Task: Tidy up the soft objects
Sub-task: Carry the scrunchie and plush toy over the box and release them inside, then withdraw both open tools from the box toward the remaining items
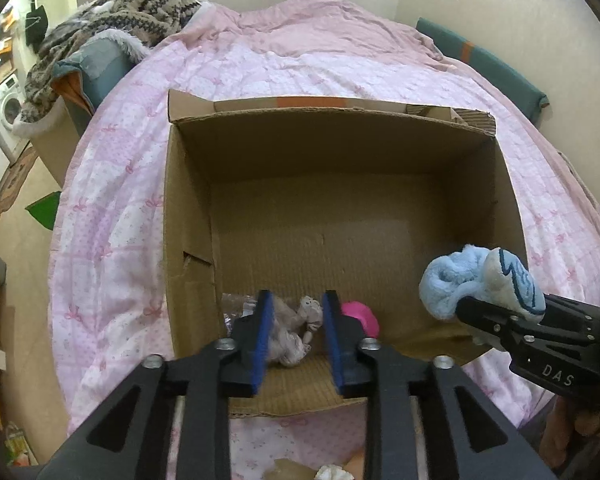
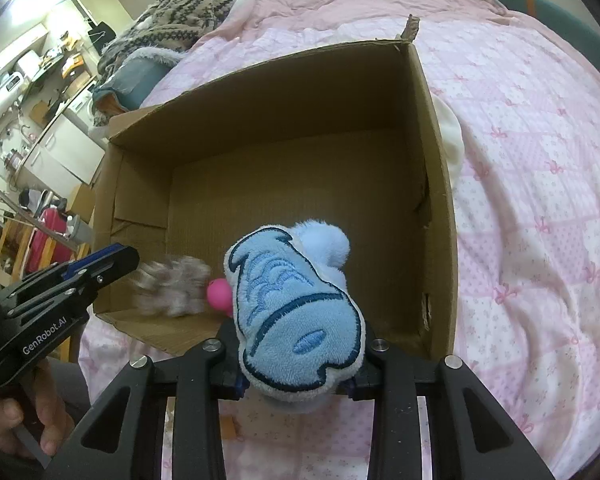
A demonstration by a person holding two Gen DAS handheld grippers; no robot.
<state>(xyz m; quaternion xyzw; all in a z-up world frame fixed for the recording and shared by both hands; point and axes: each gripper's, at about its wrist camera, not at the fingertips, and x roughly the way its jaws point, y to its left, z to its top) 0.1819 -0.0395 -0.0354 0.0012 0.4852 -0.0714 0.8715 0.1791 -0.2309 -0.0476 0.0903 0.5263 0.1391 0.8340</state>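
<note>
An open cardboard box [image 1: 188,216] [image 2: 436,184] lies on a pink quilt. On its floor near the front wall are a pale plush doll [image 1: 292,332], blurred in the right wrist view [image 2: 172,288], and a pink ball [image 1: 360,316] [image 2: 218,294]. My left gripper [image 1: 298,300] [image 2: 116,258] hangs over the box's front left corner, jaws apart, blue pads [image 1: 264,332] clear of the doll below them. My right gripper [image 2: 296,376] [image 1: 472,308] is shut on a light blue plush toy [image 2: 296,312] [image 1: 460,280], held above the box's front right part.
Some crinkled clear plastic [image 1: 236,308] lies in the box's left corner. A white cloth [image 2: 452,136] sits against the box's right outer wall. A patterned knit blanket [image 1: 112,12] is piled at the bed's far left. A washing machine [image 1: 4,112] stands beyond. A hand [image 2: 20,428] holds the left gripper.
</note>
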